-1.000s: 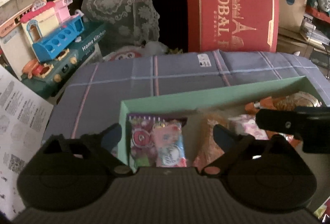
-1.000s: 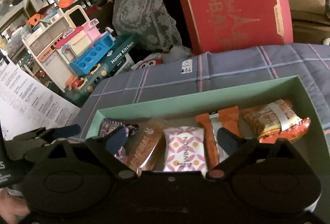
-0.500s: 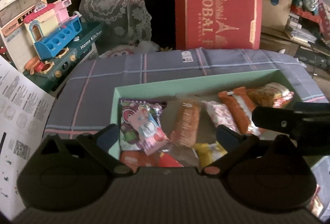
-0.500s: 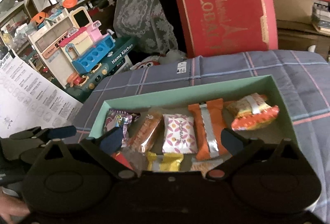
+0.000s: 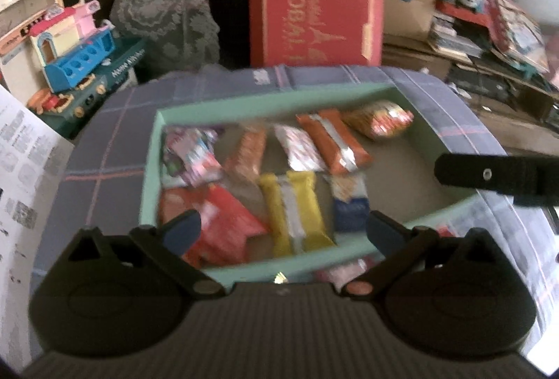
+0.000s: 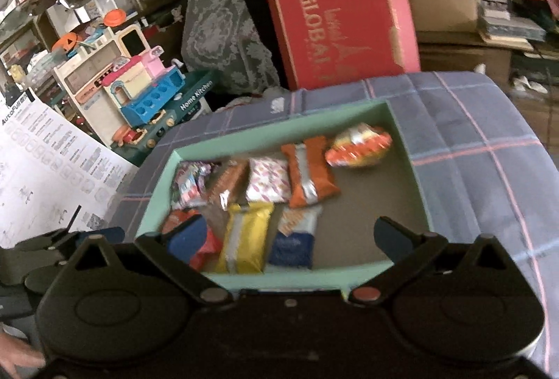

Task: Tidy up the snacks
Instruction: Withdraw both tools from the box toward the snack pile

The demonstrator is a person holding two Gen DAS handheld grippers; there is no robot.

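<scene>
Snacks lay in a shallow mint-green box (image 6: 407,148), just ahead of both sets of jaws. Back row, farthest from the jaws: a purple-pink packet (image 6: 190,185) at the left, then a brown bar (image 6: 229,183), a white pink-patterned packet (image 6: 269,183), an orange bar (image 6: 309,171) and an orange-yellow round pack (image 6: 360,145) at the right. Front row, nearest the jaws: a red packet (image 5: 223,225), a yellow bar (image 6: 246,239) and a blue-white packet (image 6: 297,239). The box floor ahead of the right gripper's right finger was bare. One more pinkish packet (image 5: 344,272) sat outside the box, against its near wall; blurred, type unclear.

Left gripper (image 5: 281,230): jaws wide apart, holding nothing, above the near edge of the box. Right gripper (image 6: 286,237): jaws wide apart, holding nothing, likewise at the near wall. In the left view a finger of the right gripper reached in from the right side.

The box rested on a surface covered with a blue-grey plaid cloth (image 6: 471,134). Beyond it: a red "GLOBAL" carton (image 6: 335,19), a toy kitchen set (image 6: 146,99) to the left, and printed sheets (image 6: 45,169) at far left.
</scene>
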